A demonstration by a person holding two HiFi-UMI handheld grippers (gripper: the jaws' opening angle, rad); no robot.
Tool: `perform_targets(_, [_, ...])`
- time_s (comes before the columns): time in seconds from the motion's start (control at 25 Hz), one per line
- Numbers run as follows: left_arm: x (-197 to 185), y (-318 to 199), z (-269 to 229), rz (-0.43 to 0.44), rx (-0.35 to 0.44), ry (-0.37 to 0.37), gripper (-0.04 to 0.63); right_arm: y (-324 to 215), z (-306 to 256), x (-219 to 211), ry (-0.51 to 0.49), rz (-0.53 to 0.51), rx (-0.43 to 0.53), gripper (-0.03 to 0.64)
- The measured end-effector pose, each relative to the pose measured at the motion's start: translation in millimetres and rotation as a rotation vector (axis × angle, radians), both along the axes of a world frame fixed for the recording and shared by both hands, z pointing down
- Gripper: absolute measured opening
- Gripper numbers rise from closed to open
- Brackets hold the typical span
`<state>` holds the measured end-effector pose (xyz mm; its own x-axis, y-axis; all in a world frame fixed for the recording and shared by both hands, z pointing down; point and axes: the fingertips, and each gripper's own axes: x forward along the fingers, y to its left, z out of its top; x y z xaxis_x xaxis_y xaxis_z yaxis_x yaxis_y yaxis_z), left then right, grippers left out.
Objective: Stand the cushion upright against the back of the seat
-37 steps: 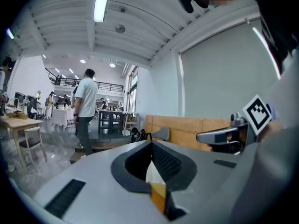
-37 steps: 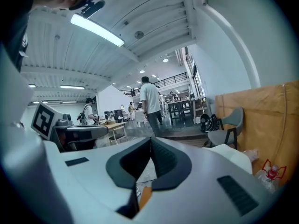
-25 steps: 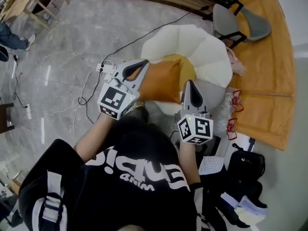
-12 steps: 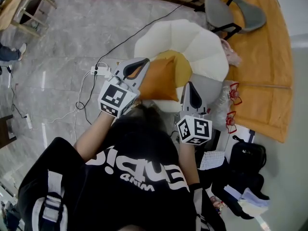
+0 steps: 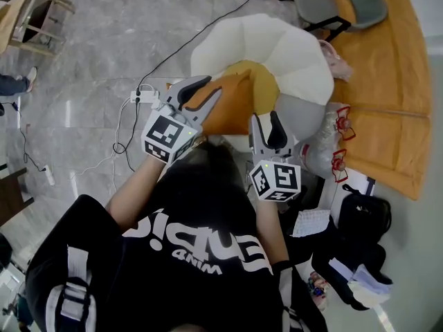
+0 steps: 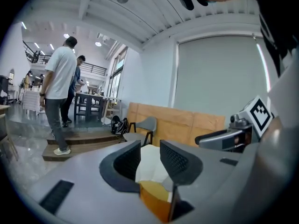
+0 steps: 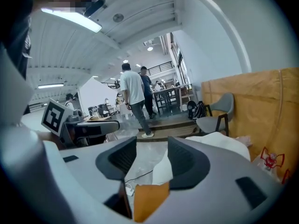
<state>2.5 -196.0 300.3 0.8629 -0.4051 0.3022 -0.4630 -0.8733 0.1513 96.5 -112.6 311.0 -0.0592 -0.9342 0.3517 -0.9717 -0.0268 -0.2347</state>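
An orange cushion rests in the seat of a cream scalloped armchair, with a yellow piece showing behind it toward the chair's back. My left gripper is at the cushion's left edge and its jaws are opening. In the left gripper view the cushion's corner sits low between the parted jaws of that gripper, untouched by the pads. My right gripper is at the cushion's near right corner, jaws opening wide. The right gripper view shows the corner below its gap.
A power strip with cables lies on the marble floor left of the chair. A grey chair and a wooden panel stand beyond it. Black bags lie at the right. People stand farther off.
Both grippers' jaws were closed on the cushion's edges and now stand apart. Both hands have sunk a little, and the cushion sits lower in the seat.
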Motion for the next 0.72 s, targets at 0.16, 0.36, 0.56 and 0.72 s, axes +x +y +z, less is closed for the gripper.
perform_targets(0.16, [20,-2,24,0.031,-0.026,-0.025,0.137,0,30,7,-0.036,-0.004,-0.049,0.195])
perform_targets(0.36, [43,-10,73,0.066,-0.074,-0.091,0.137,-4,87,22,-0.075,0.029,-0.126,0.193])
perform_targets(0.56, [52,-16,151,0.111,-0.094,-0.202,0.137,3,166,28,-0.131,0.083,-0.249,0.193])
perform_targets(0.72, [58,-18,214,0.131,-0.122,-0.279,0.137,17,237,33,-0.156,0.117,-0.356,0.193])
